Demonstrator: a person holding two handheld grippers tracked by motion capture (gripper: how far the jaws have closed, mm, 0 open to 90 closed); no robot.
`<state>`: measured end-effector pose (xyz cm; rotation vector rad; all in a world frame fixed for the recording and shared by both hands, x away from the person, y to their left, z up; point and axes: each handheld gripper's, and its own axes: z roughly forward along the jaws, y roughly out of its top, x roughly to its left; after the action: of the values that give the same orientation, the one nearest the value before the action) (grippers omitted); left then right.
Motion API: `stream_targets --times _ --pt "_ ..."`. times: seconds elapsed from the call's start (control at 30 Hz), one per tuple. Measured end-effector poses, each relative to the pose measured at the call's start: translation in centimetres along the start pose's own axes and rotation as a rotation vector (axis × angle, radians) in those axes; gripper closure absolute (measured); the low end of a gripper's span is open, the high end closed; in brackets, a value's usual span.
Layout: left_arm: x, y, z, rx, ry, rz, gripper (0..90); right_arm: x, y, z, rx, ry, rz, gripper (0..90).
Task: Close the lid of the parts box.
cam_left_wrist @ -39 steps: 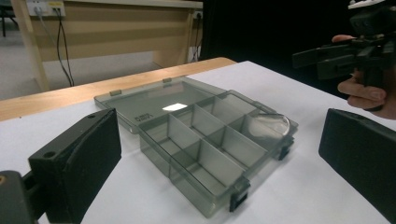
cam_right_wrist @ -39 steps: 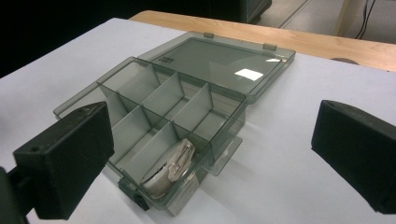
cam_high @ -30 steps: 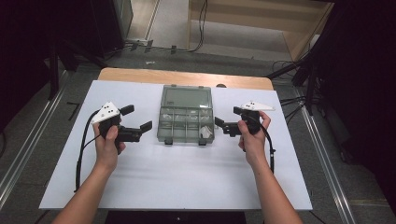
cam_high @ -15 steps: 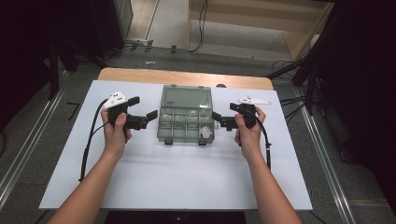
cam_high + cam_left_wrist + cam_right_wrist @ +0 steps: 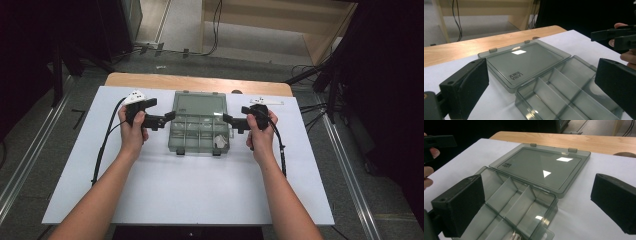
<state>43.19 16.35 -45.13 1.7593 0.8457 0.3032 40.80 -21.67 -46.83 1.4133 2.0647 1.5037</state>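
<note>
Smoky grey plastic box (image 5: pixel 200 127) sits at the centre of the frame on the white table (image 5: pixel 190 195), lid laid flat behind its compartments. Left gripper (image 5: pixel 168 116) and right gripper (image 5: pixel 226 119) flank it — jaws spread wide, holding nothing. Something small and pale, perhaps metal, lies in a front compartment.

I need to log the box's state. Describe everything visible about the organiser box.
The organiser box is smoky translucent plastic, lying open on the white table. Its lid lies flat behind the tray, hinged to it, with two latch tabs on the far edge. Dividers split the tray into compartments; something small and pale sits in one.
</note>
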Motion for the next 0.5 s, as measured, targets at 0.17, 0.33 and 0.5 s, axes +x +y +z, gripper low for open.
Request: stream_targets --times 0.17,0.33,0.5 --pt "1.0 0.2 1.0 0.02 0.014 -0.03 3.8 -0.5 0.3 1.0 0.018 -0.001 0.016 0.0" --pt "2.0 0.2 2.1 0.048 0.022 -0.067 3.9 -1.2 0.6 1.9 0.026 0.012 0.05 0.0" --pt "2.5 0.2 3.3 0.073 0.015 -0.105 4.7 -1.5 0.8 2.7 0.042 0.017 0.062 0.0"
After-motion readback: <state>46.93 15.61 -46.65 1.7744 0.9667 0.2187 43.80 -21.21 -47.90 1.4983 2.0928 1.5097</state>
